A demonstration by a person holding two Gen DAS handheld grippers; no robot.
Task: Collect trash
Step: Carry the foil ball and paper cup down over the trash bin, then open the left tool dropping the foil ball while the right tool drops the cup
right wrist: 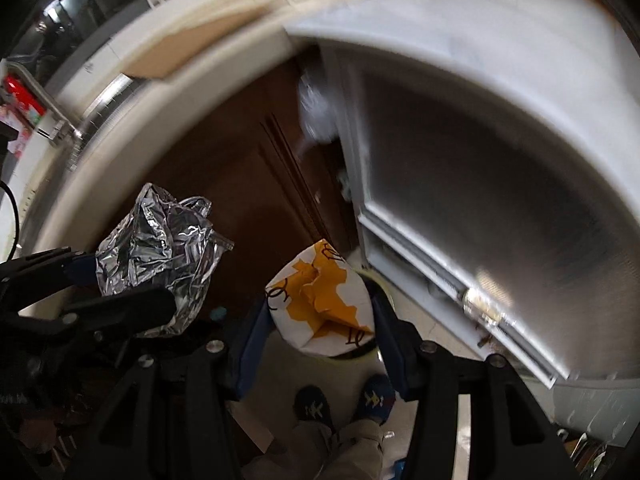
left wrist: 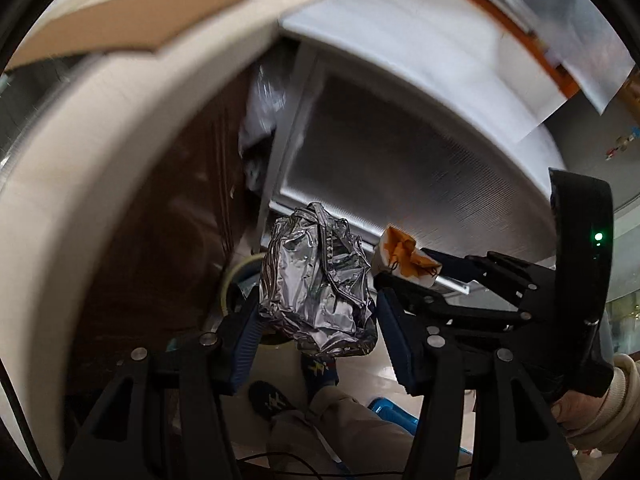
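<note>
My left gripper (left wrist: 316, 316) is shut on a crumpled silver foil wrapper (left wrist: 316, 280), held in the air and pointing down toward the floor. My right gripper (right wrist: 320, 320) is shut on a crushed white and orange paper carton (right wrist: 320, 308). The two grippers hang side by side: the carton (left wrist: 404, 258) and right gripper show at the right in the left wrist view, and the foil (right wrist: 156, 252) and left gripper at the left in the right wrist view. A pale round rim (left wrist: 240, 276), perhaps a bin, shows just below the foil, mostly hidden.
A cream counter edge (left wrist: 80, 160) curves over dark brown cabinet doors (left wrist: 160, 240). A white appliance with a metal front (left wrist: 420, 160) stands to the right. The person's feet in dark slippers (right wrist: 340, 404) stand on the pale floor below. A blue object (left wrist: 392, 412) lies by the feet.
</note>
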